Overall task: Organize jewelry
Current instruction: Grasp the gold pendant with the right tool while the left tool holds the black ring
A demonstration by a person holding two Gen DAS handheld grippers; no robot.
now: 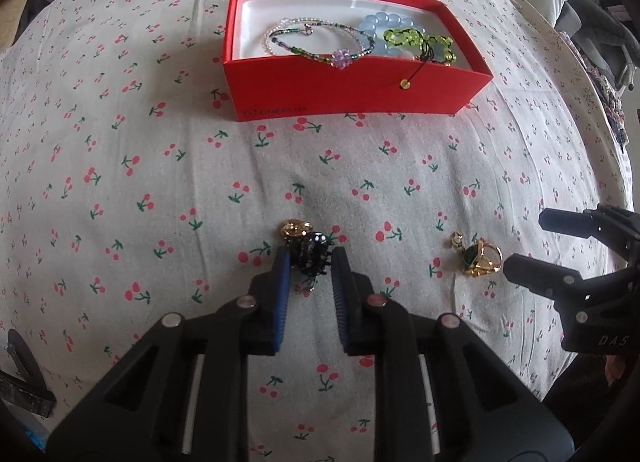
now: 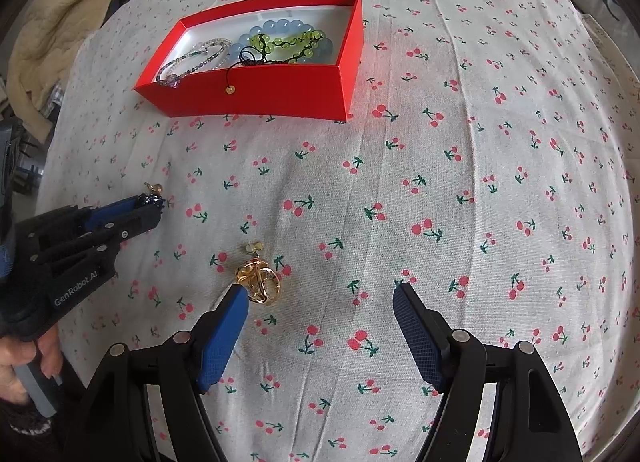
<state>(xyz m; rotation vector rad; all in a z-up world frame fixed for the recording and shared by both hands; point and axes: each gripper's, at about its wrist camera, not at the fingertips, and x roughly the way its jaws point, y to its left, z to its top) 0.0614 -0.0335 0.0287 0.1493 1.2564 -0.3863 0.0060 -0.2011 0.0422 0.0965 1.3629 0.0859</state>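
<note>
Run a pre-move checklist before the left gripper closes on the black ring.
1. Black ring between the left gripper fingertips: ok.
2. Left jaws open enough to straddle it: ok.
3. Small gold piece outside the jaws: cannot tell, it touches the ring.
4. Right gripper open and empty: ok.
5. Red box has free space at its left end: ok.
6. Gold ring still on the cloth: ok.

The box (image 1: 352, 91) sits far on the tablecloth (image 1: 120, 181), holding three bracelets: a thin beaded bracelet (image 1: 316, 41) at its left, a large-bead bracelet (image 1: 380, 23) and a knotted cord bracelet (image 1: 416, 39) at its right, one cord end hanging over the near wall. Near, a dark beaded ring (image 1: 312, 252) lies between the left gripper's (image 1: 310, 258) fingers, with a gold ring (image 1: 296, 227) just behind it. To the right lie another ring (image 1: 482, 258) and a small earring (image 1: 456, 240), beside the right gripper (image 2: 320, 296).
</note>
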